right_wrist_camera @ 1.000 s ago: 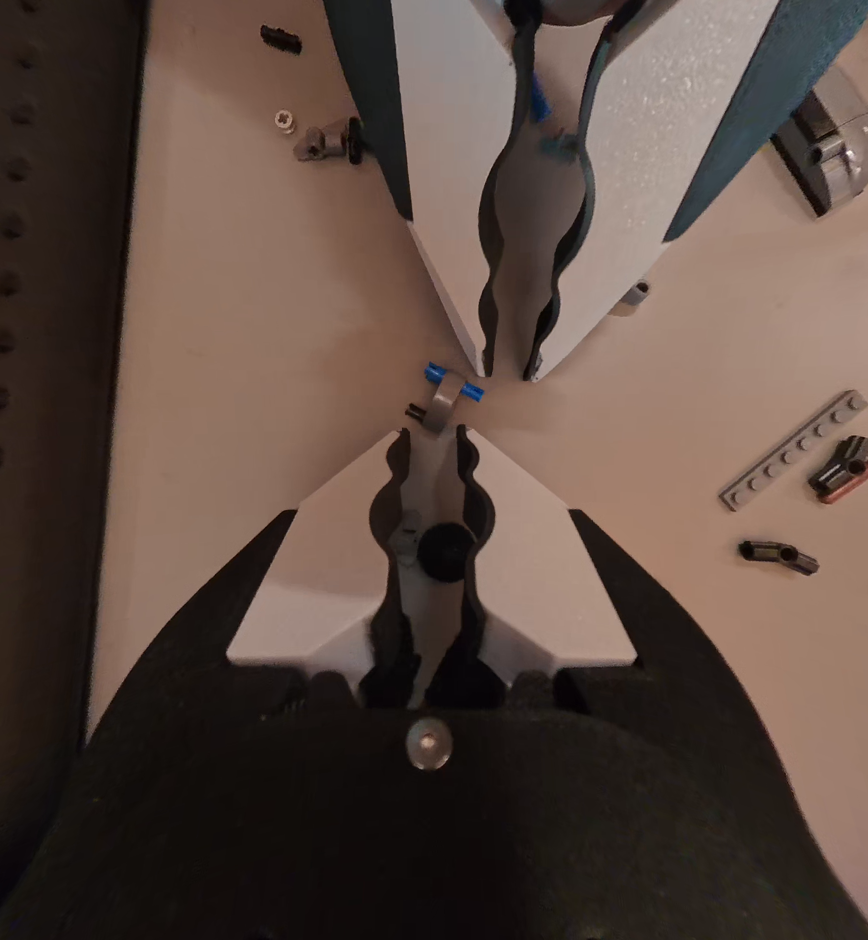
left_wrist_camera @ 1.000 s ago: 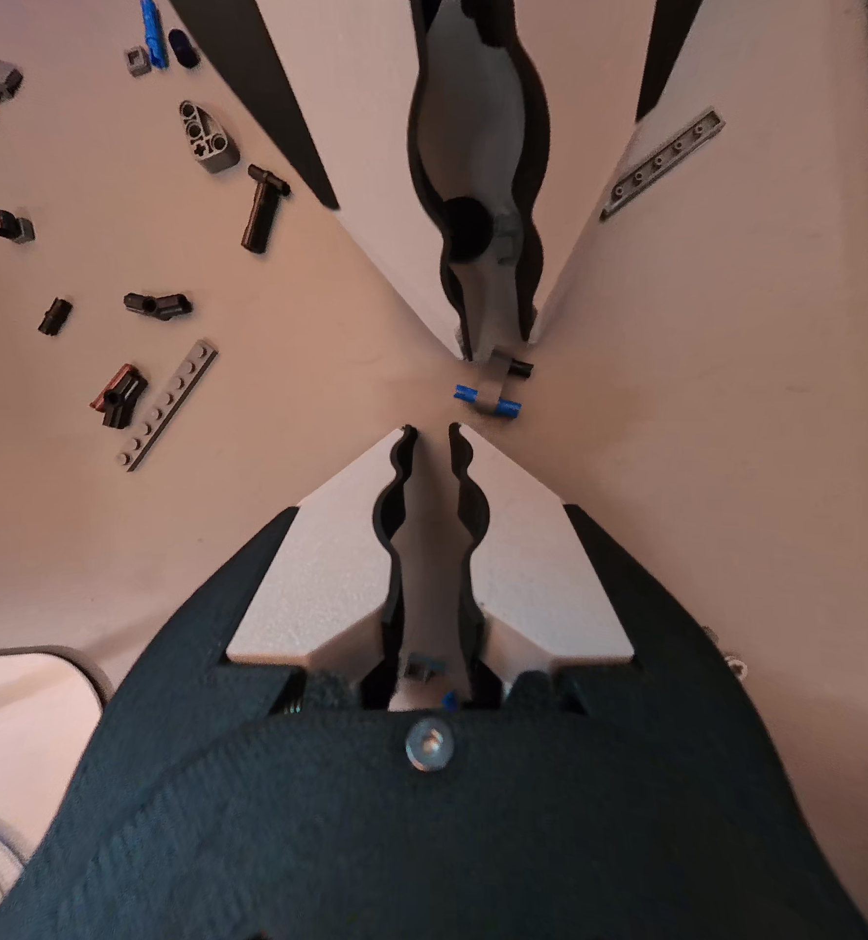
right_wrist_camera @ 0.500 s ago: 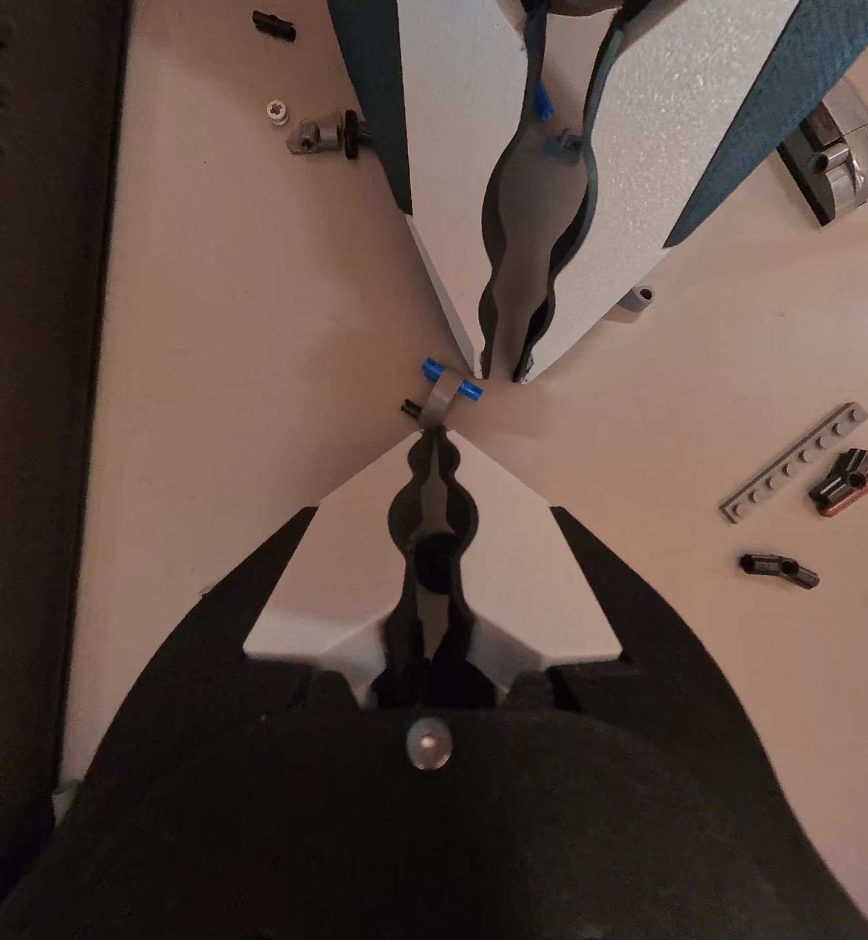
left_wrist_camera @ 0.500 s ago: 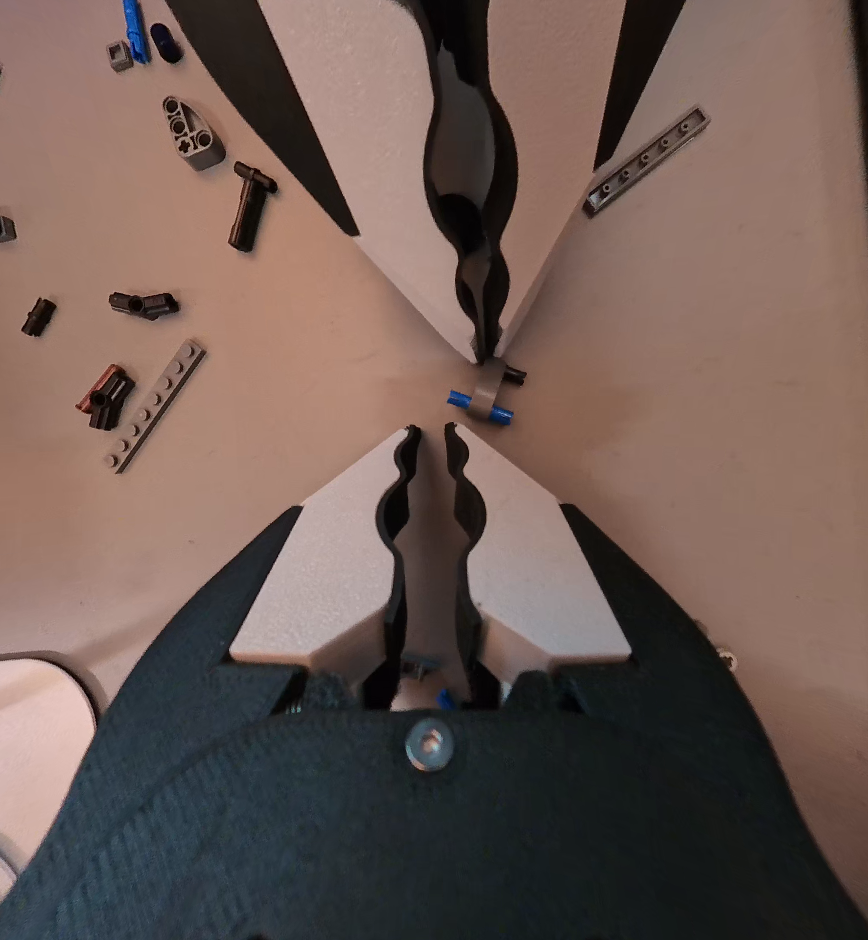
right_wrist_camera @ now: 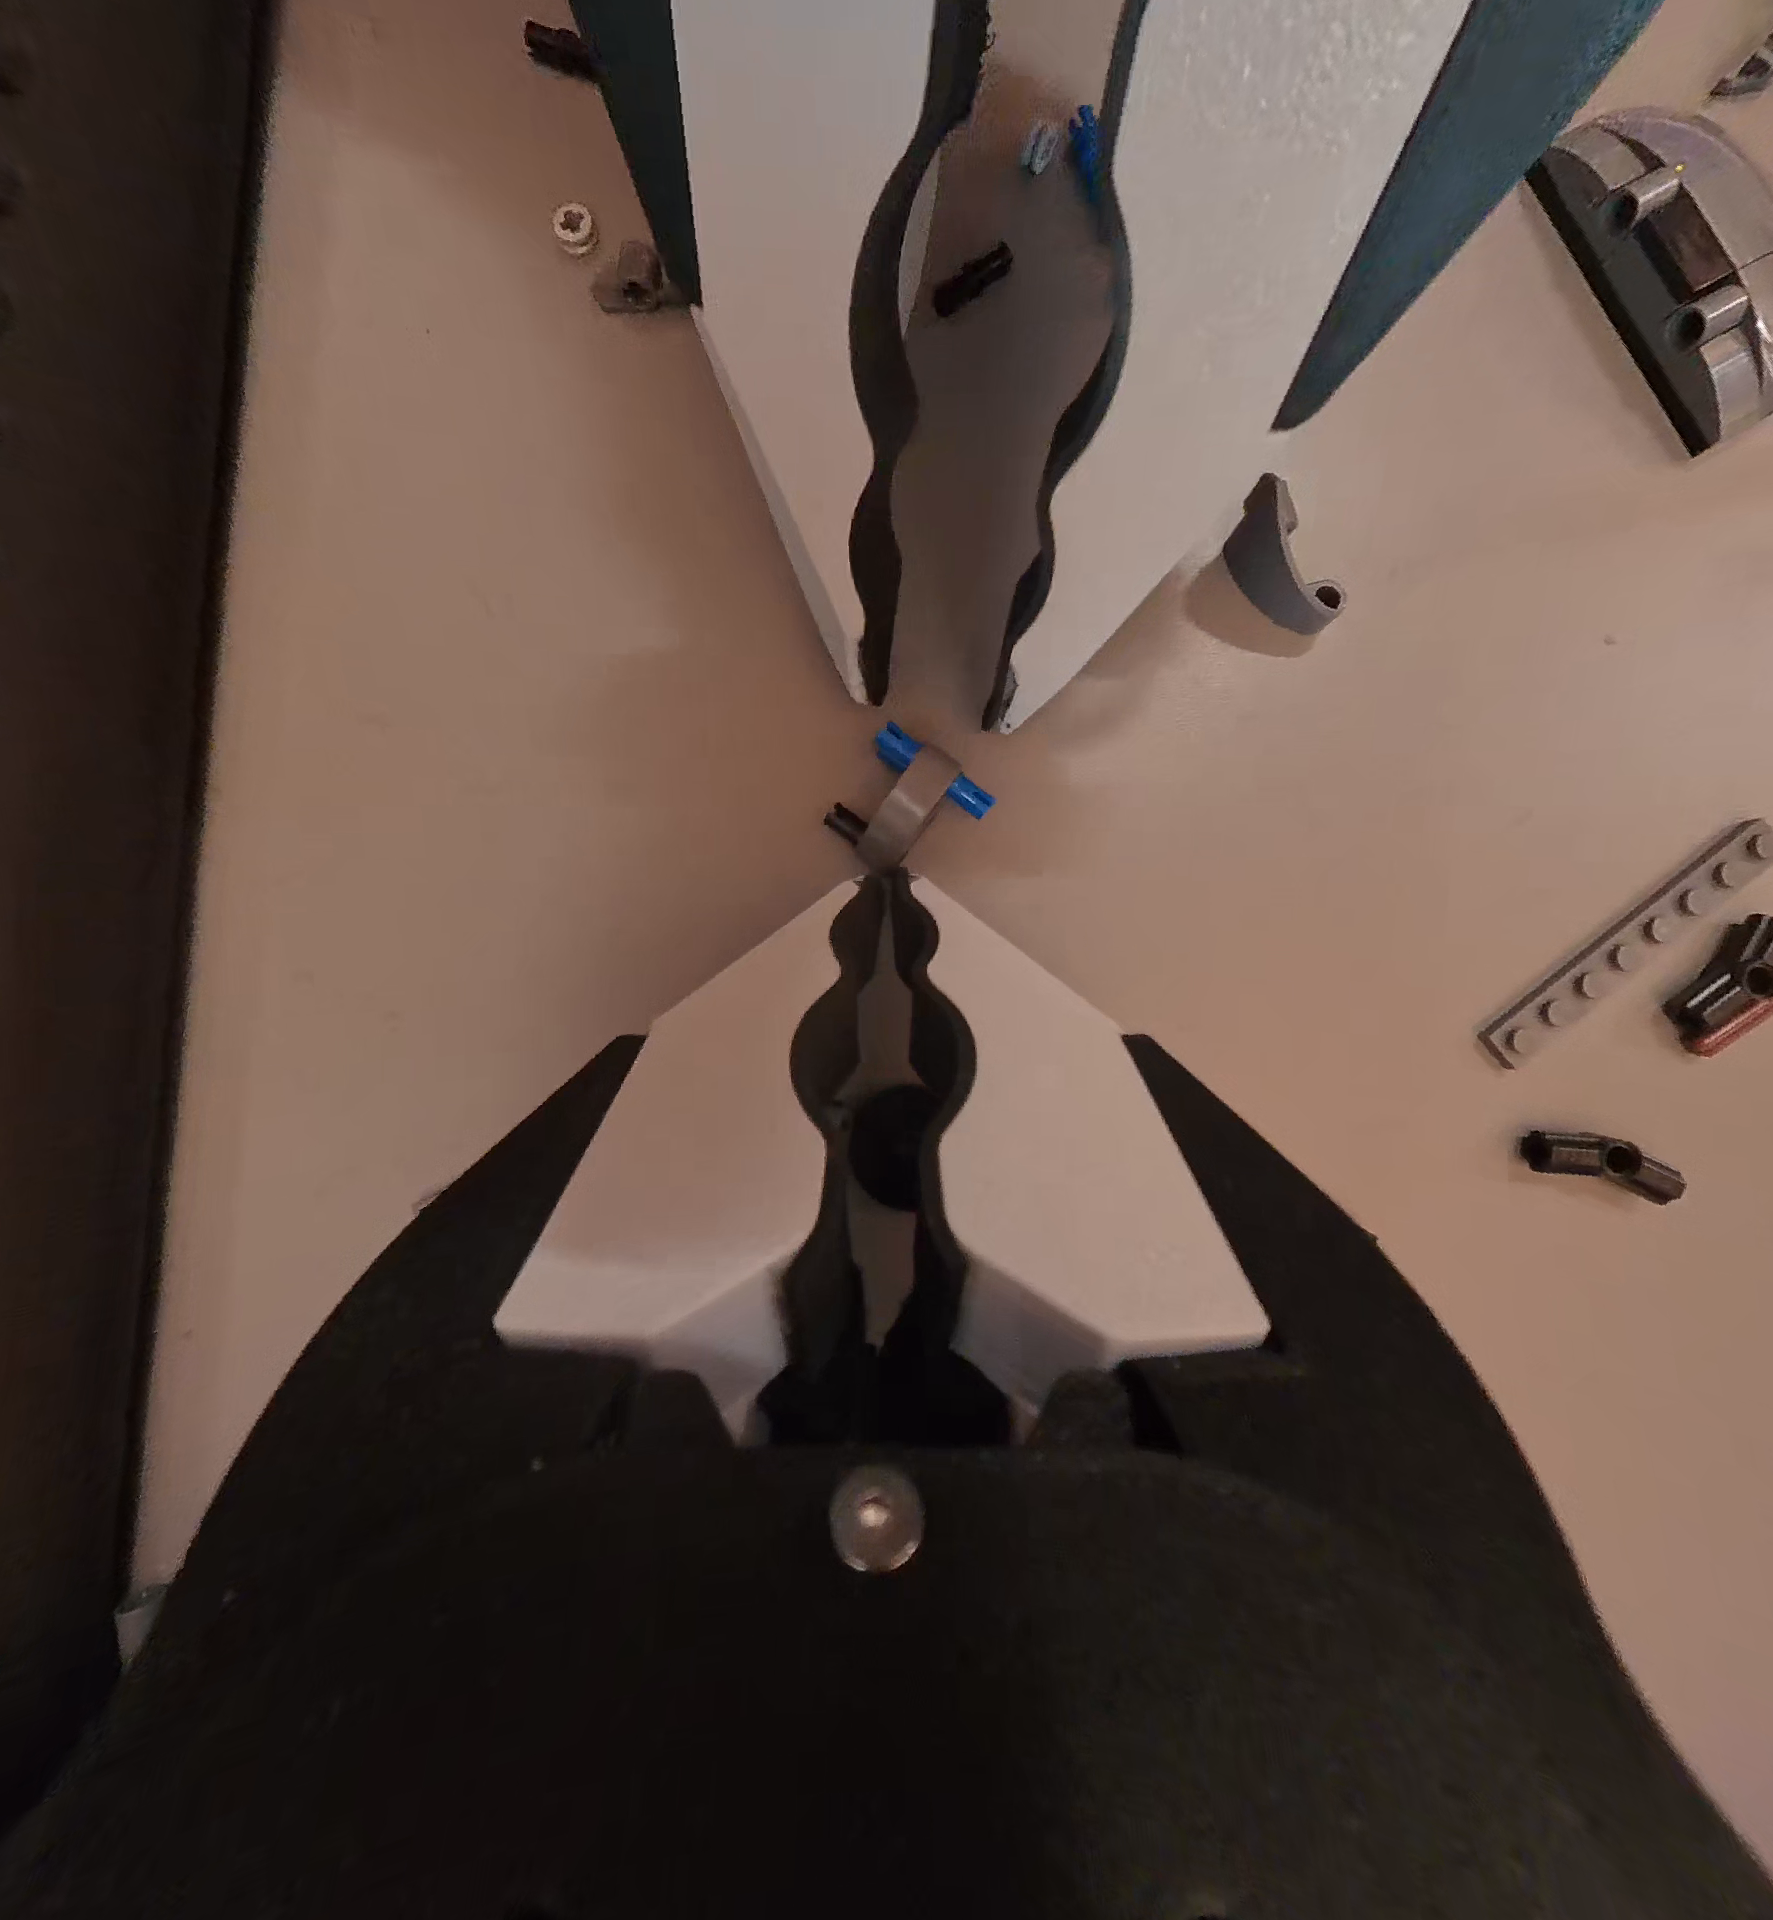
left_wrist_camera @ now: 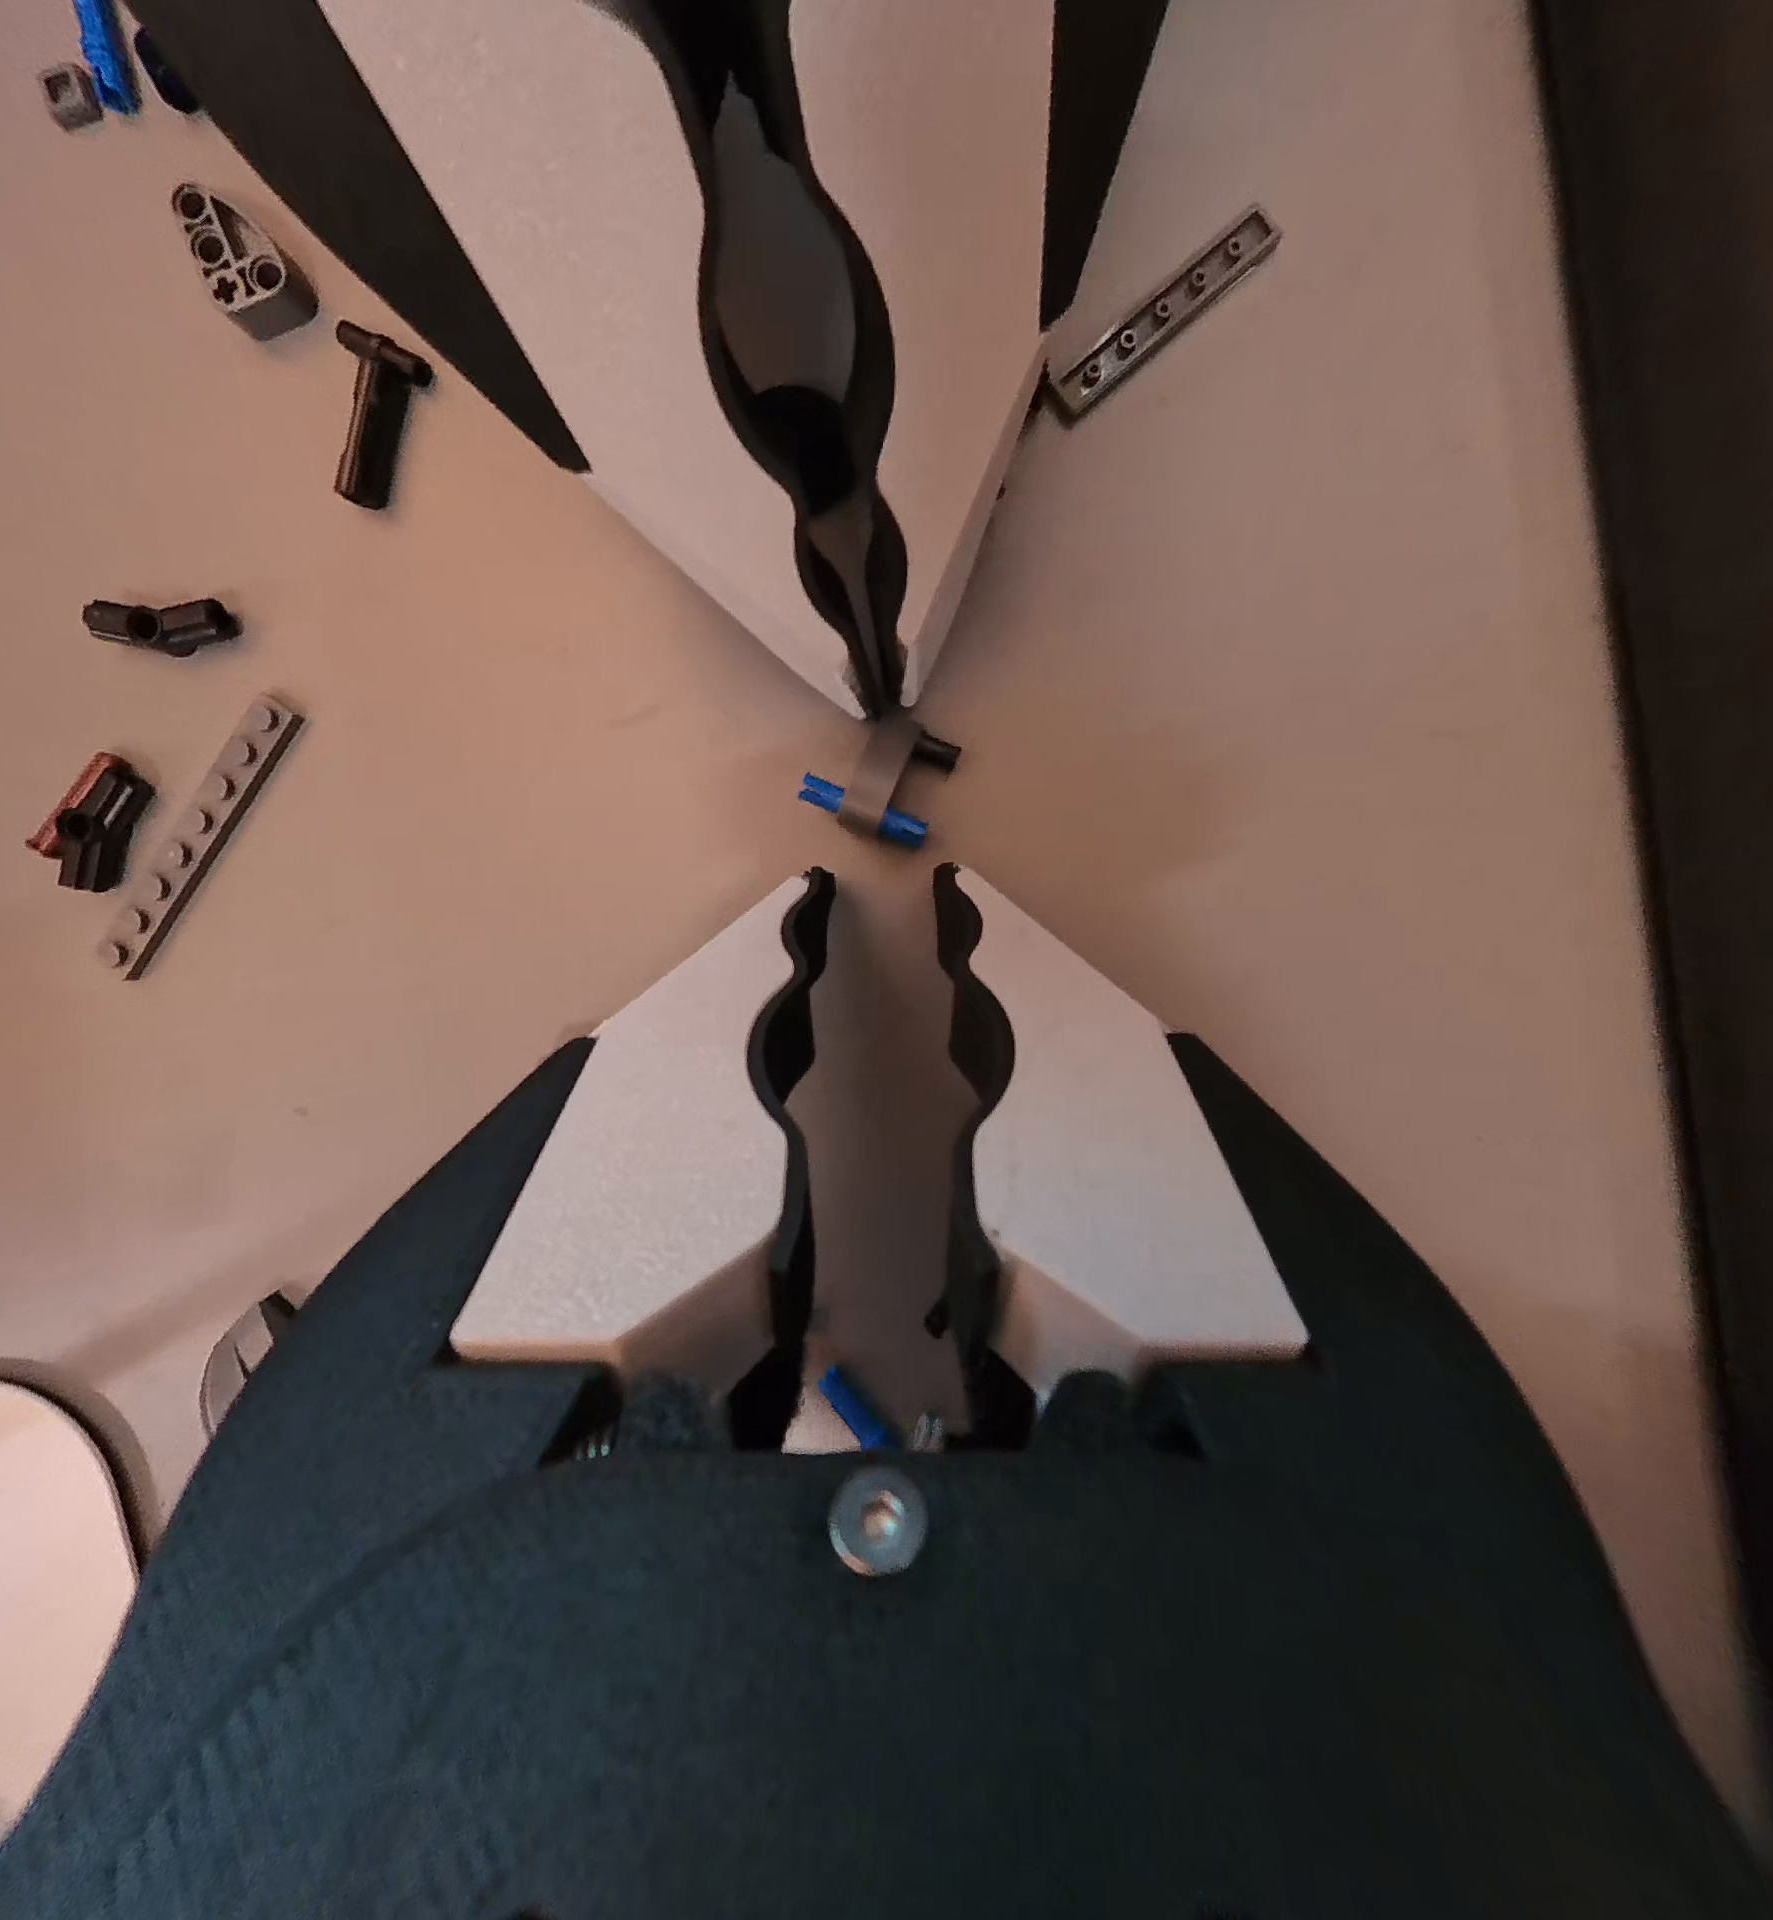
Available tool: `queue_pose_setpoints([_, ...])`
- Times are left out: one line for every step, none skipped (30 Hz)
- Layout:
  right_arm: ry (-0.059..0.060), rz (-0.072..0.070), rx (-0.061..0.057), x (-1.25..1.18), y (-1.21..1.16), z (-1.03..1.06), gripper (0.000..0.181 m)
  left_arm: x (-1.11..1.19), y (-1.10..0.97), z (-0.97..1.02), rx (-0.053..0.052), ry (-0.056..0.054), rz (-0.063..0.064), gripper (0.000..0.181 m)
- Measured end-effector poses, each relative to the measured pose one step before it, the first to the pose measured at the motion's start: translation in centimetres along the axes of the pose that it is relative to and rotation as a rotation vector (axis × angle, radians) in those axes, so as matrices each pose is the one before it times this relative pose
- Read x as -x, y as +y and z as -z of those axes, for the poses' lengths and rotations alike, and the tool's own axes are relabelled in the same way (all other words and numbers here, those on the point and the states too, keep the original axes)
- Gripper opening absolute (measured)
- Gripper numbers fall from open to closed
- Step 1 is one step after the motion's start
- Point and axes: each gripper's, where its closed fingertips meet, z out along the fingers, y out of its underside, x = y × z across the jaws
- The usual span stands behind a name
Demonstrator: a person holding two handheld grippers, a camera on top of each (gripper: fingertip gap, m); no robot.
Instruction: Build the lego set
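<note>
A small grey connector [left_wrist_camera: 880,787] with a blue pin [left_wrist_camera: 822,790] and a black pin [left_wrist_camera: 936,750] through it is just above the beige table [left_wrist_camera: 1277,935]. My right gripper [right_wrist_camera: 887,881] is shut on its end; the connector also shows in the right wrist view [right_wrist_camera: 908,816]. In the left wrist view the right gripper [left_wrist_camera: 877,709] reaches in from the top. My left gripper [left_wrist_camera: 882,875] is open and empty, its tips just short of the blue pin. In the right wrist view the left gripper [right_wrist_camera: 936,709] comes in from the top.
Loose parts lie on the table: a long grey plate [left_wrist_camera: 201,836], a second grey plate [left_wrist_camera: 1168,312], black connectors [left_wrist_camera: 163,623], a grey liftarm [left_wrist_camera: 243,260], a curved grey piece [right_wrist_camera: 1271,571] and a clear windscreen part [right_wrist_camera: 1682,281]. A dark studded mat [right_wrist_camera: 61,727] borders the table. The tips of both grippers are at nearly the same place. About 5 cm separates my left fingertips from the curved grey piece [right_wrist_camera: 1271,571].
My right gripper has closed on the end of the grey connector. My left gripper has opened a little wider and stays facing it. A curved grey piece has come into view beside the left gripper.
</note>
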Motion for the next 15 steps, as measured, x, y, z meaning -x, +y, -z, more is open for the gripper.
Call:
queue_pose_setpoints([-0.0008, 0.0004, -0.0003, 0.017, 0.005, 0.004, 0.0, 0.0, 0.074, -0.135, 0.0042, 0.0027, 0.001, 0.019])
queue_pose_setpoints([-0.0016, -0.0003, -0.0004, 0.013, 0.007, -0.006, 0.0, 0.046, 0.104, -0.153, 0.0043, 0.0006, 0.0008, 0.019])
queue_pose_setpoints([-0.0015, -0.0001, -0.0002, 0.021, -0.002, -0.001, 0.0, 0.085, -0.069, -0.069, -0.0069, -0.0023, 0.0009, 0.018])
queue_pose_setpoints([-0.0007, 0.0009, 0.0, 0.015, -0.007, -0.005, 0.001, 0.028, -0.046, -0.027, -0.0027, 0.0031, 0.0045, 0.018])
queue_pose_setpoints([-0.0001, 0.0015, 0.0001, 0.022, -0.011, -0.009, 0.001, 0.114, -0.014, -0.021, -0.001, -0.0033, 0.0029, 0.017])
queue_pose_setpoints([0.0002, 0.0013, 0.0001, -0.001, -0.005, -0.004, 0.001, 0.075, -0.009, -0.016, -0.0009, -0.0035, -0.0004, 0.017])
queue_pose_setpoints([-0.0004, 0.0008, -0.0001, 0.021, -0.007, -0.005, 0.001, 0.074, -0.022, -0.023, -0.0013, -0.0044, -0.0012, 0.016])
queue_pose_setpoints([-0.0009, 0.0007, -0.0002, 0.018, -0.01, -0.007, 0.002, 0.051, -0.024, -0.013, -0.0008, -0.0024, 0.0, 0.015])
queue_pose_setpoints([-0.0005, 0.0008, 0.0, 0.022, -0.006, -0.005, 0.002, 0.009, -0.025, -0.013, -0.0004, -0.0007, -0.0002, 0.016])
queue_pose_setpoints([-0.0004, 0.0007, 0.0, 0.012, -0.007, -0.005, 0.001, 0.022, -0.019, -0.01, -0.0003, -0.0018, -0.0016, 0.016])
queue_pose_setpoints([-0.0009, 0.0005, -0.0003, 0.021, -0.01, -0.007, 0.002, 0.047, -0.04, -0.032, -0.001, -0.0033, -0.0012, 0.015])
queue_pose_setpoints([-0.001, 0.0005, -0.0002, 0.023, -0.018, -0.013, 0.002, 0.038, -0.056, -0.031, -0.0017, -0.0018, 0.0004, 0.015])
queue_pose_setpoints([-0.0008, 0.0008, -0.0001, 0.026, -0.007, -0.006, 0.001, 0.056, -0.04, -0.023, -0.0011, -0.0023, 0.0012, 0.015])
queue_pose_setpoints([-0.0005, 0.0006, 0.0, 0.014, -0.006, -0.005, 0.002, 0.093, -0.008, -0.006, -0.0004, -0.004, 0.0011, 0.015])
queue_pose_setpoints([-0.0007, -0.0004, -0.0002, 0.003, -0.004, -0.002, 0.002, 0.113, -0.004, -0.004, -0.0007, -0.0056, 0.0007, 0.015])
